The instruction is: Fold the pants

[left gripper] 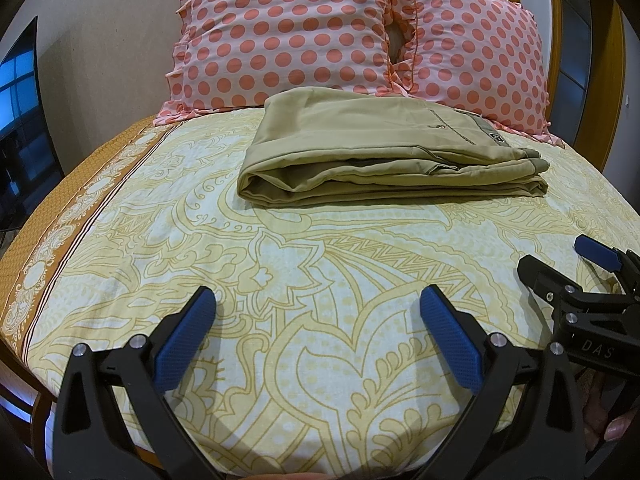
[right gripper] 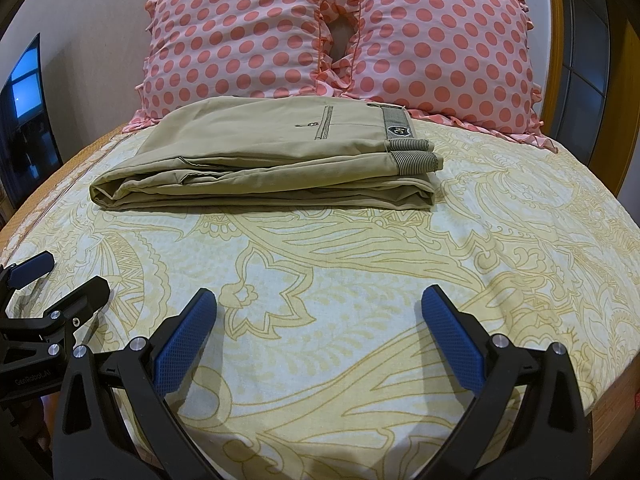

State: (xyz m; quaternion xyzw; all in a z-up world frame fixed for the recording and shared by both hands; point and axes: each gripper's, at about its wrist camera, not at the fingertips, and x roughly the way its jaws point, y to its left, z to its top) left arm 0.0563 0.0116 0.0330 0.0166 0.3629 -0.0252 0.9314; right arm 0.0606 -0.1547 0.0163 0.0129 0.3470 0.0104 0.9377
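Observation:
Khaki pants (left gripper: 384, 152) lie folded into a flat stack on the bed, waistband at the right end; they also show in the right wrist view (right gripper: 260, 160). My left gripper (left gripper: 316, 300) is open and empty, held over the sheet well in front of the pants. My right gripper (right gripper: 318, 300) is open and empty, also in front of the pants. Each gripper shows at the edge of the other's view: the right one (left gripper: 560, 260) and the left one (right gripper: 68, 276), both with jaws apart.
A yellow patterned sheet (left gripper: 320, 260) covers the bed. Two pink polka-dot pillows (left gripper: 288, 32) (left gripper: 480, 56) stand against a wooden headboard (left gripper: 612, 52) behind the pants. A dark screen (right gripper: 24, 112) stands at far left.

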